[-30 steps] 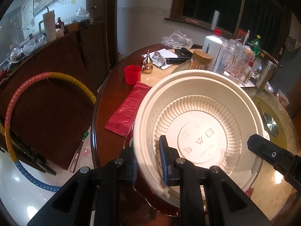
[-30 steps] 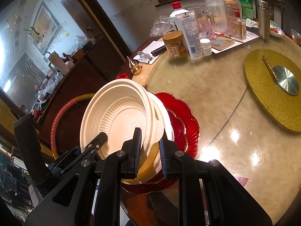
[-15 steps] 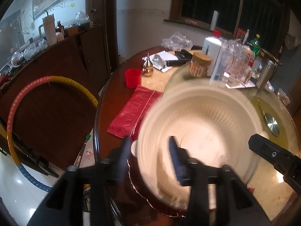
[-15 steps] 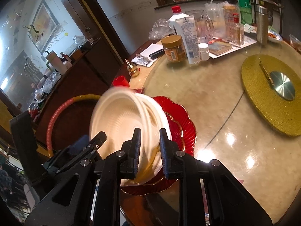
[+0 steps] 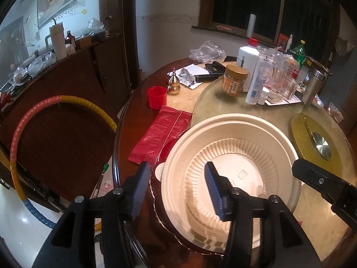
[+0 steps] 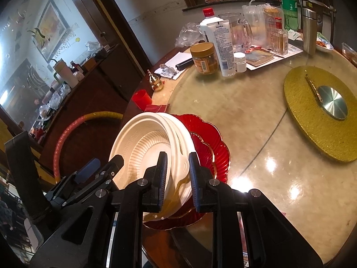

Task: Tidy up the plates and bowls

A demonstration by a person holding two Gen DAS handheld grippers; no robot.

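Currently angling downward over the near edge of the round dining table (image 5: 138, 120), both held grippers pointing steeply toward the dish stack.

Left gripper (image 5: 176, 186): jaws spreading apart, straddling the near-left rim of the cream ribbed bowl (image 5: 232, 169); outer blue pad (image 5: 140, 189) hanging clear outside the rim, inner pad sitting over the bowl's interior, neither visibly pressing.

Right gripper (image 6: 177, 179): jaws widening slightly, rims of the nested bowls passing between the two pads; gap showing beside the right pad, contact at the left pad impossible to tell.

Cream ribbed bowl (image 6: 142, 149): nesting in a second white bowl (image 6: 181, 147), tilting with its mouth facing up and toward the left gripper in the right wrist view, round, without a long axis.

Red scalloped plate (image 6: 214, 143): lying flat under the bowls at the table's near edge, gold-trimmed rim showing.

Also lying nearby: red plastic bag (image 5: 160, 134), red cup (image 5: 156, 97), brass gourd ornament (image 5: 174, 84), jar with gold lid (image 5: 234, 80), gold turntable mat (image 6: 321, 111).
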